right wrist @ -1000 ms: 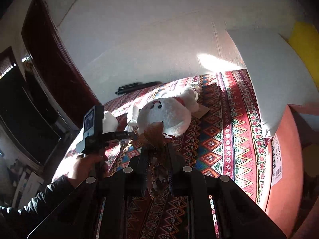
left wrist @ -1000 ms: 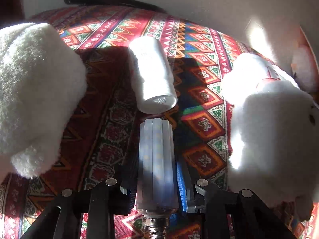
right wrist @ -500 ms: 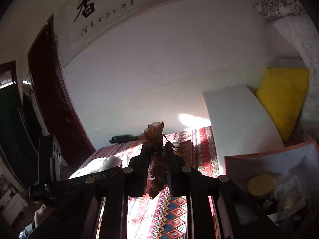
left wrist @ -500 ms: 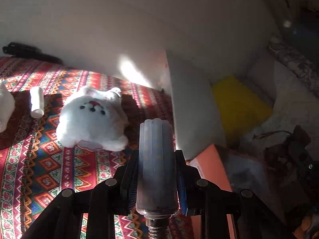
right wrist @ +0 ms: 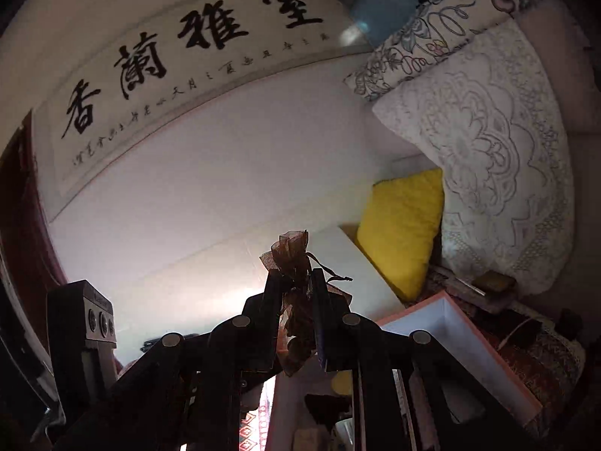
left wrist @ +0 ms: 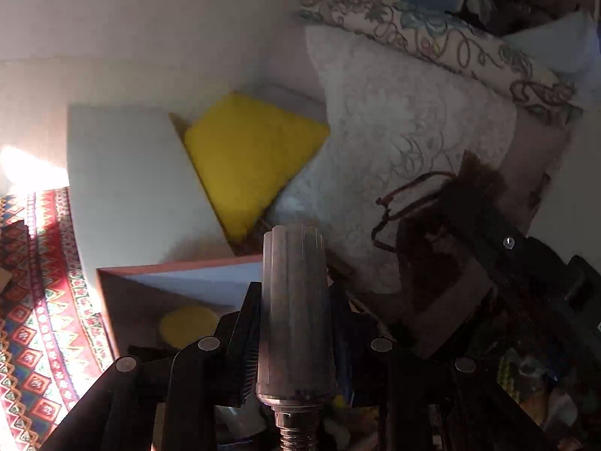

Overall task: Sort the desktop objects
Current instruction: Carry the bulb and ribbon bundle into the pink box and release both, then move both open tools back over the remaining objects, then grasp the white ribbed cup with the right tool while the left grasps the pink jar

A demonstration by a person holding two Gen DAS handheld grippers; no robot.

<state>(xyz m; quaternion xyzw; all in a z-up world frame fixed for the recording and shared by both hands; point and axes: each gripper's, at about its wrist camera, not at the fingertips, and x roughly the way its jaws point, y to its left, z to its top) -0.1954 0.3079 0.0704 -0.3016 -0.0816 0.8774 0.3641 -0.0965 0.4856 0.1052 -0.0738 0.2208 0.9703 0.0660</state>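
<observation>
Left wrist view: the left gripper is clenched on a ribbed, frosted LED bulb, which stands lengthwise between the two black fingers, its rounded end pointing far and its metal screw base nearest the camera. The bulb is held above the near left corner of an open box with an orange rim and white inner walls; a round yellow object lies inside the box, just left of the gripper. The box rests on a red patterned cloth at the left. A white slab leans behind the box, with a yellow cushion to its right and a white lace pillow farther right. At the right edge the other hand-held gripper appears, carrying a brown mesh pouch with trailing drawstrings. Right wrist view: the right gripper is closed on the same brown mesh pouch, whose gathered top protrudes past the fingertips while its body hangs between the jaws. The pouch is held left of and above the open box, whose contents are too dark to identify. A calligraphy scroll hangs on the far wall.
</observation>
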